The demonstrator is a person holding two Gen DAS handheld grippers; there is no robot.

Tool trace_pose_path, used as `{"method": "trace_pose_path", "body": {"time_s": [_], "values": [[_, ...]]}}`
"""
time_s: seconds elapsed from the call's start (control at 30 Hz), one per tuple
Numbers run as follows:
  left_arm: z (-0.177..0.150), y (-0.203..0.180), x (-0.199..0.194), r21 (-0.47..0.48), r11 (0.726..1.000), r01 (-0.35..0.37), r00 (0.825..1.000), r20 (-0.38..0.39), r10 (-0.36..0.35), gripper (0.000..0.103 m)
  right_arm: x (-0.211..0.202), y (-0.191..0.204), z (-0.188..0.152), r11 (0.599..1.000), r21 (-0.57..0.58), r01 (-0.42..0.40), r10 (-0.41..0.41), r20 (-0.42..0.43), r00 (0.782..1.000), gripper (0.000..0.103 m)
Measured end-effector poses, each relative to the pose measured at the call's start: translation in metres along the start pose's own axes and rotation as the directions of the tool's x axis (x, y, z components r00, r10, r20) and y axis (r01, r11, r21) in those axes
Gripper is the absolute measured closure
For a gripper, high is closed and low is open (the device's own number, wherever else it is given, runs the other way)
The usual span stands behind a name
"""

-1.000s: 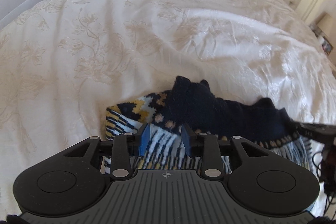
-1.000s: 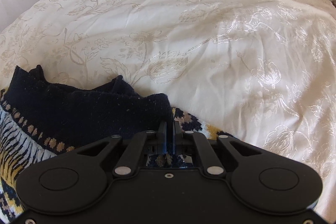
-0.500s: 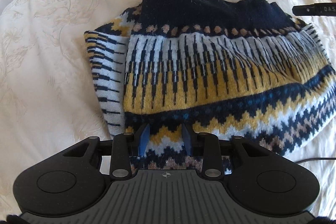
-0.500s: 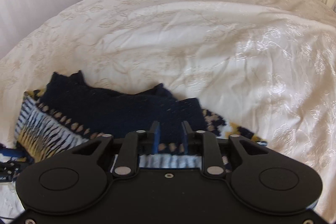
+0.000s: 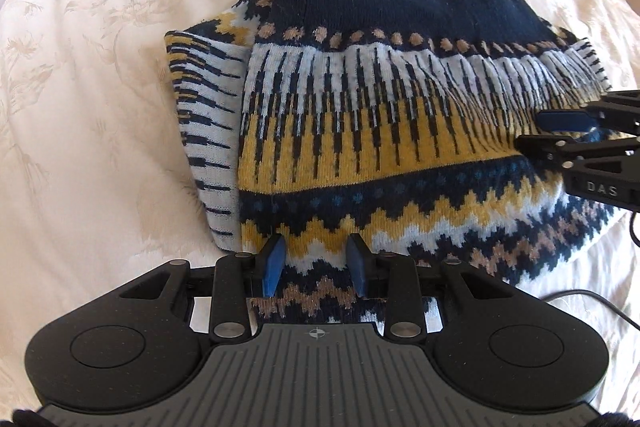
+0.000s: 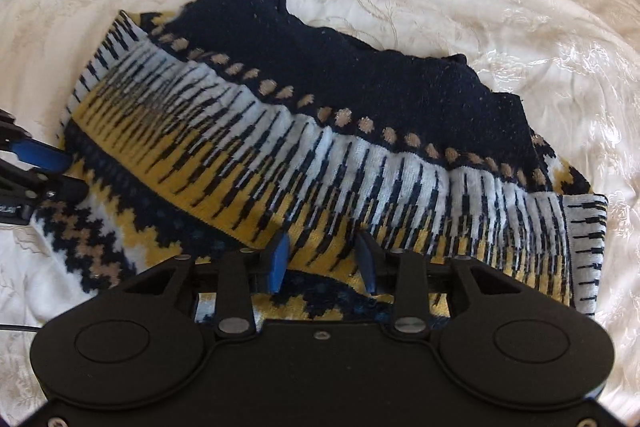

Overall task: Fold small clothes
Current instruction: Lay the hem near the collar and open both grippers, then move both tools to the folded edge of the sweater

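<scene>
A cream floral-embossed satin bedspread (image 5: 100,75) covers the bed, and on it, in the middle of both views, lies the navy, mustard and white patterned knitted sweater (image 5: 400,131), already doubled over with its navy ribbed band on the far side. One patterned sleeve (image 5: 204,131) sticks out at the left edge. The left gripper (image 5: 316,263) hovers wide open over the near zigzag hem; the right gripper (image 6: 322,263) is equally spread above the mustard stripe, holding nothing. The risks, as I judge them: the slick cover lets the knit slide when pinched, one jaw catches only the top layer, or the loose sleeve drags the fold crooked.
</scene>
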State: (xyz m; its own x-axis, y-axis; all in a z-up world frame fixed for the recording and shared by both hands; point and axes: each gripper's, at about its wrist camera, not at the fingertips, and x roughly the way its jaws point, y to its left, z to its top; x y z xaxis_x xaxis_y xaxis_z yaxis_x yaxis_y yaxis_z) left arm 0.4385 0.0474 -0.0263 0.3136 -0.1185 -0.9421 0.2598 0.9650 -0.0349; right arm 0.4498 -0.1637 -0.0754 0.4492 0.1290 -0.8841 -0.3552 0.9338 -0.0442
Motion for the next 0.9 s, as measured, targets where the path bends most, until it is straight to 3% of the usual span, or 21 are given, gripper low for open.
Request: {"method": "trace_pose_path", "body": {"time_s": [0.17,0.33,0.57,0.77,0.9], "values": [[-0.001,0.001,-0.007,-0.009,1.0,0.009,1.0,0.0,-0.009,0.07,-0.004,0.005,0.006,0.999,-0.009,0.04,-0.04,0.0,0.999,0.048],[0.003,-0.003,-0.036,-0.068,0.995,0.079,0.995,0.067,-0.075,0.069,-0.041,-0.004,-0.015,0.991,0.133,0.026,-0.036,0.067,0.997,0.029],[0.025,-0.039,-0.032,-0.032,0.987,0.155,0.982,0.118,-0.15,0.069,-0.076,-0.023,-0.058,0.936,0.345,0.067,-0.091,0.055,0.994,0.028],[0.033,-0.069,-0.007,0.012,0.986,0.164,0.981,0.103,-0.165,0.068,-0.094,-0.041,-0.086,0.877,0.469,0.101,-0.133,0.035,0.991,0.026],[0.029,-0.082,0.012,0.043,0.992,0.12,0.99,0.067,-0.123,0.067,-0.104,-0.056,-0.102,0.835,0.546,0.072,-0.121,0.053,0.991,0.022]]}}
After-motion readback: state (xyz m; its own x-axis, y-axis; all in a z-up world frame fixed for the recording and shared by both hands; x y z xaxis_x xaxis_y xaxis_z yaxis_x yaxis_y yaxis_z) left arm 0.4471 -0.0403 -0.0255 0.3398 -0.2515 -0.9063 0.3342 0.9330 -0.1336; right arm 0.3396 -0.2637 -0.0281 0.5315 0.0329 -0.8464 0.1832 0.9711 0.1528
